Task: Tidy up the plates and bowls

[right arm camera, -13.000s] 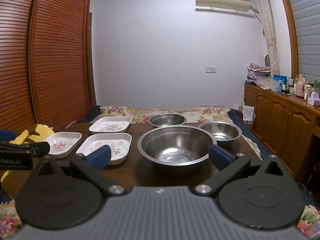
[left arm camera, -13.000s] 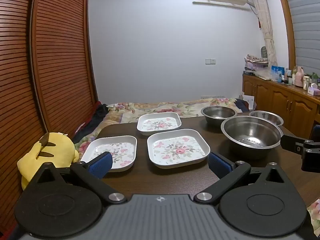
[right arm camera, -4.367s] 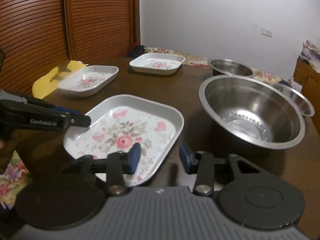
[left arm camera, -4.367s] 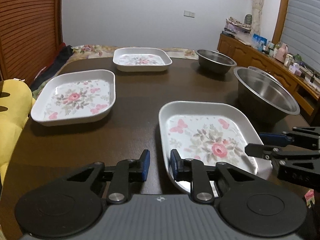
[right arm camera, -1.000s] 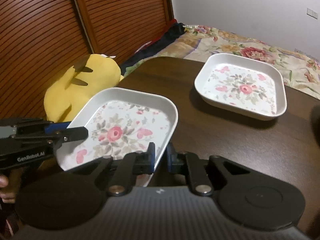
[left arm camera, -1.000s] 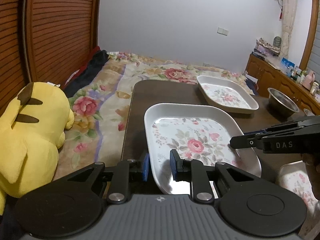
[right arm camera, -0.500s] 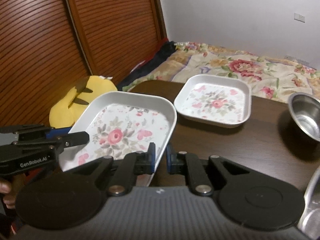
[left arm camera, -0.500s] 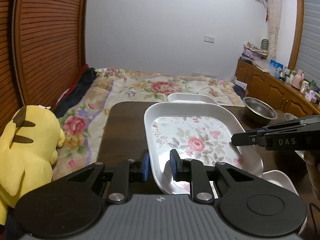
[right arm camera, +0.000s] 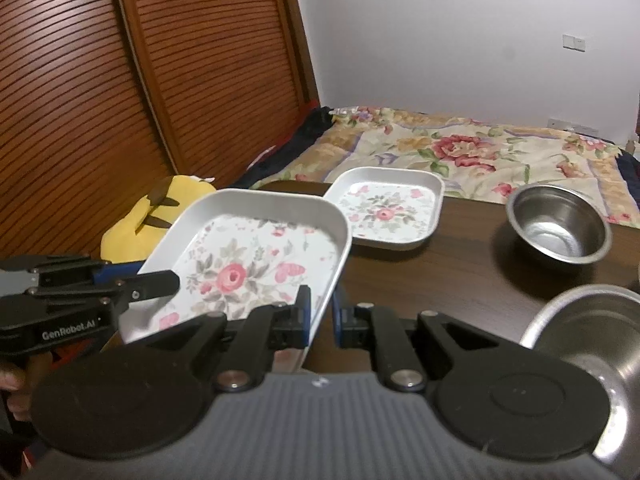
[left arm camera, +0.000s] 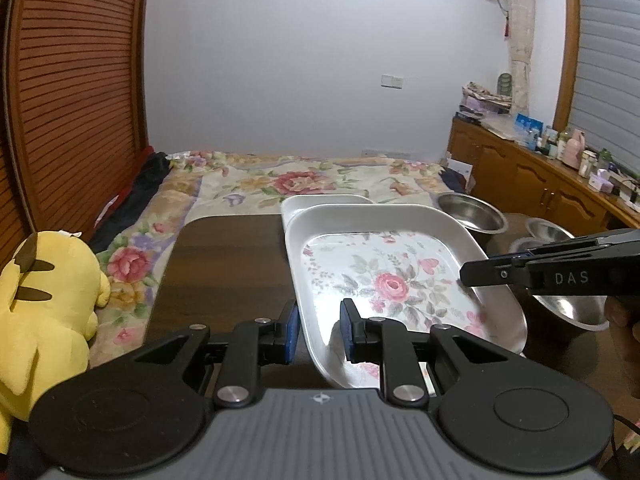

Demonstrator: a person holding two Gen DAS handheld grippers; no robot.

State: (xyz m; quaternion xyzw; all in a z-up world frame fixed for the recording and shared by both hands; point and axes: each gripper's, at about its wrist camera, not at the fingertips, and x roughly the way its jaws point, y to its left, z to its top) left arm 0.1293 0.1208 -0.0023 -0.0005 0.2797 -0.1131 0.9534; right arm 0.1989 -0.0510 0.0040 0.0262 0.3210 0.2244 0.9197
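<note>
Both grippers hold one white square floral plate [left arm camera: 396, 276] in the air above the dark table [left arm camera: 224, 264]. My left gripper [left arm camera: 319, 330] is shut on its near-left rim. My right gripper [right arm camera: 321, 316] is shut on the opposite rim of the same plate [right arm camera: 248, 264], and its fingers show from the side in the left wrist view [left arm camera: 496, 272]. A second floral plate [right arm camera: 390, 206] rests on the table at the far side. Part of a third plate [left arm camera: 372, 370] shows under the held one. A small steel bowl [right arm camera: 558, 226] and a large steel bowl [right arm camera: 592, 332] stand to the right.
A yellow plush toy [left arm camera: 44, 312] lies left of the table. A bed with a floral cover [right arm camera: 460, 148] lies beyond the far edge. A slatted wooden wardrobe [right arm camera: 140, 72] stands on the left. A wooden counter [left arm camera: 540, 188] with bottles runs along the right wall.
The held plate has risen and shifted right over the table with both grippers still on it. The steel bowls have come into the right wrist view.
</note>
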